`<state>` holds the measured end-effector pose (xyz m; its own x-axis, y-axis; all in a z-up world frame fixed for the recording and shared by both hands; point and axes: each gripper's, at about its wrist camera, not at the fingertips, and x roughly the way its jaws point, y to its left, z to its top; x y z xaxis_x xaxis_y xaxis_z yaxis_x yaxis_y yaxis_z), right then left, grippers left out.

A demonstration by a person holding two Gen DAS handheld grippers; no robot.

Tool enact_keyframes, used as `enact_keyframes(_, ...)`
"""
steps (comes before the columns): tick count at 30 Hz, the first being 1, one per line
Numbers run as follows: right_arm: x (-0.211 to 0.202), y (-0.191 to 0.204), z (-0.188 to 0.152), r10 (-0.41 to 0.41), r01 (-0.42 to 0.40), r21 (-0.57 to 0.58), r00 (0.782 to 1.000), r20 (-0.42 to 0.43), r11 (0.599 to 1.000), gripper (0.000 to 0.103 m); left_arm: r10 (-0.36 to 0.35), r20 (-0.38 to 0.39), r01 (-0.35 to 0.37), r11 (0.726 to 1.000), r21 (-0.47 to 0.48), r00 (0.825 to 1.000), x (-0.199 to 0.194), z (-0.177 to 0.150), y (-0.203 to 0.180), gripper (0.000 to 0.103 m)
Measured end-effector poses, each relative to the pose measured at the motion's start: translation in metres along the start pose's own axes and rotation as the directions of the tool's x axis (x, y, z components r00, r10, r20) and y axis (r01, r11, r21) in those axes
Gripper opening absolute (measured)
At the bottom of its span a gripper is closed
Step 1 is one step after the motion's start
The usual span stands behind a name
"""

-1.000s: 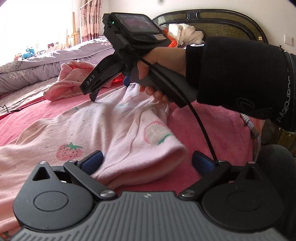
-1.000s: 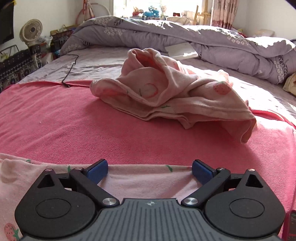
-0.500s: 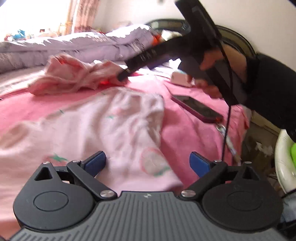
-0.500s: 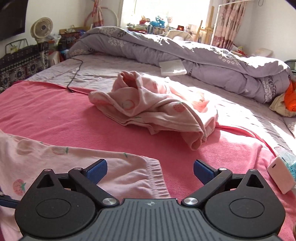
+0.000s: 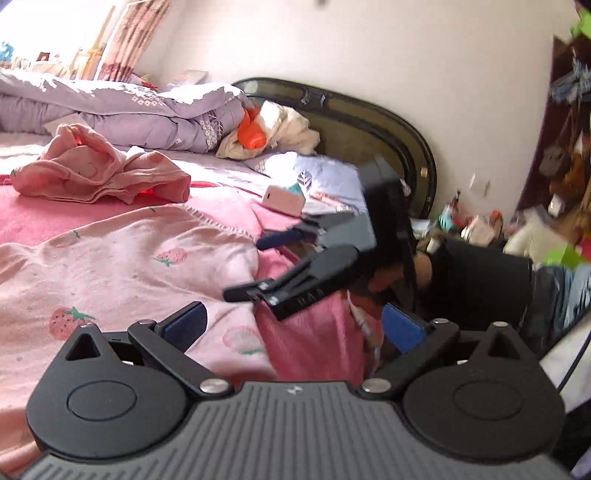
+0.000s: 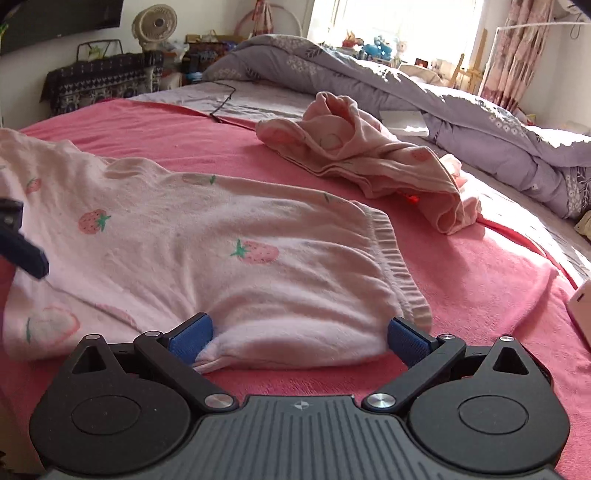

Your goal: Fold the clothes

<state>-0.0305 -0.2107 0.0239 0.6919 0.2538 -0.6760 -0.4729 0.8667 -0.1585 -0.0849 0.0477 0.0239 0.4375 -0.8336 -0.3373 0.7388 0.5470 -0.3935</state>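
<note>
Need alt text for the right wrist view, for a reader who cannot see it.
The right tongs stand wide open at the near edge of a pale pink strawberry-print garment spread on a pink blanket, the cloth's folded edge lying between the blue pads without being pinched. A crumpled pink garment lies beyond, before a rolled lilac duvet.

Two pink strawberry-print garments lie on the bed: one spread garment (image 6: 207, 251) and one crumpled garment (image 6: 373, 162). There is one pink blanket (image 6: 480, 280), one grey-purple duvet (image 6: 443, 107), one phone (image 5: 283, 200), one desk fan (image 6: 154, 26) and two grippers, the left gripper (image 5: 291, 326) and the right gripper (image 6: 301, 338).
</note>
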Motion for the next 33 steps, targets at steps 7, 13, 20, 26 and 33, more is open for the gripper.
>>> enact_keyframes(7, -0.047, -0.014, 0.014, -0.038, 0.039, -0.021, 0.998, 0.045, 0.999, 0.102, 0.194, -0.101, -0.165, 0.956, 0.242, 0.976, 0.043, -0.033, -0.031, 0.101)
enact_keyframes(13, -0.011, 0.039, 0.099, 0.079, -0.076, -0.033, 0.992, 0.1, 0.997, 0.102, 0.27, -0.071, -0.231, 0.912, 0.338, 0.96, 0.045, -0.048, -0.051, 0.101)
enact_keyframes(20, 0.114, 0.126, 0.138, 0.071, -0.079, -0.241, 0.997, -0.043, 0.967, 0.103, 0.207, -0.038, -0.194, 0.957, 0.214, 0.978, -0.001, -0.04, -0.042, 0.098)
enact_keyframes(26, 0.118, 0.053, 0.11, -0.008, 0.01, 0.049, 1.0, -0.026, 0.999, 0.103, 0.339, 0.197, -0.347, 0.938, 0.006, 0.92, -0.126, -0.013, 0.012, 0.097)
enact_keyframes(33, 0.075, 0.071, 0.118, 0.057, -0.06, 0.065, 0.997, 0.046, 0.996, 0.101, 0.439, 0.008, -0.438, 0.898, -0.028, 0.899, -0.119, -0.051, 0.049, 0.095)
